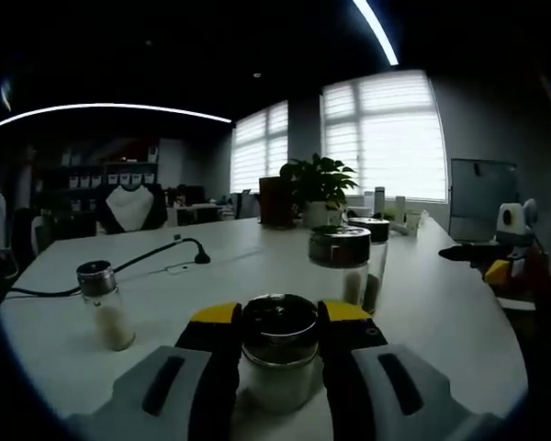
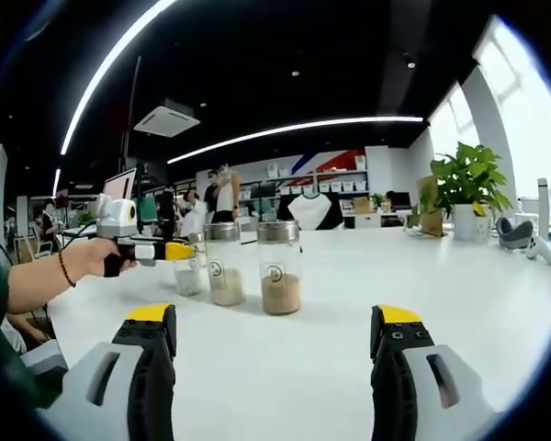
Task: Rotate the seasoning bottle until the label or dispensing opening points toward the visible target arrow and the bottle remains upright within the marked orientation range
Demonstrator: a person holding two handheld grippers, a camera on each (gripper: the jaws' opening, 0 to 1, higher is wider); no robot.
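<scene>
The white table (image 1: pixel 441 312) spread across both views, carrying everything else. At its far edge by the windows stood a potted plant (image 1: pixel 320 188), and a black cable (image 1: pixel 119 266) trailed over the left side.

In the left gripper view, the left gripper (image 1: pixel 277 344) had its 2 yellow-tipped jaws closed against the sides of a seasoning bottle (image 1: pixel 278 358) with a dark metal lid and pale contents, standing upright on the table. The right gripper view showed that same gripper (image 2: pixel 179 251) held out in a person's hand (image 2: pixel 96 257), its tip at a small bottle just left of 2 taller jars. The right gripper (image 2: pixel 274 340) stood wide open with nothing between its jaws, well apart from those jars.

Other bottles stood around: 2 large dark-lidded jars (image 1: pixel 342 262) beyond the held one, and 1 small shaker (image 1: pixel 104 303) off to the left.

No target arrow or marked range could be made out, and the held bottle's label could not be seen. The grasp looked done; the turn itself, and any check of its heading, seemingly remained.
</scene>
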